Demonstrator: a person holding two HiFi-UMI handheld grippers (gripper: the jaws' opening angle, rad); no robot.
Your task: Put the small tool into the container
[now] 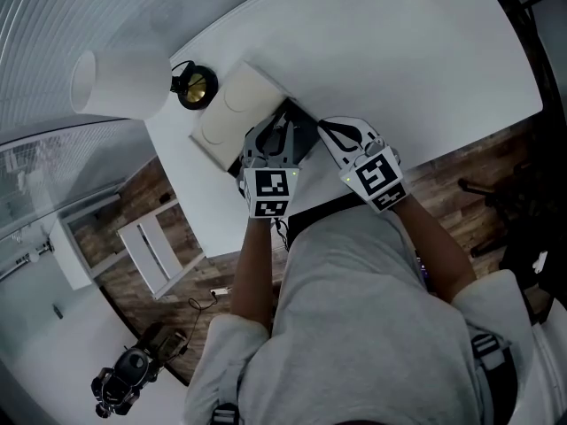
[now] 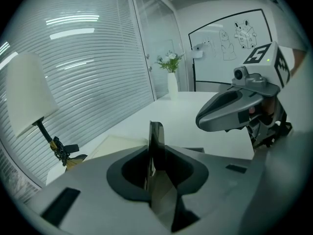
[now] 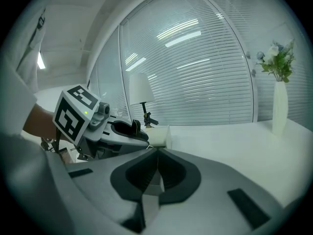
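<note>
Item: two hand-held grippers, side by side over the near edge of a white bench (image 1: 425, 69), bare forearms reaching forward from the body, marker cubes uppermost. Left gripper (image 1: 275, 134): pointed away from the person, tilted down toward the bench, jaws clenched on a small tool (image 2: 156, 140), a thin dark flat piece standing upright between them. Right gripper (image 1: 326, 129): just beside the left, angled inward toward it, jaws pressed together with nothing between. Container (image 1: 232, 113): low cream box lying on the bench directly ahead of the left gripper, apart from the tool. Dark flat panel (image 1: 304, 140): beside the container, partly under both grippers. Also present: white-shaded lamp (image 1: 115, 82) at the bench's far left corner; vase of flowers (image 3: 279, 106).
</note>
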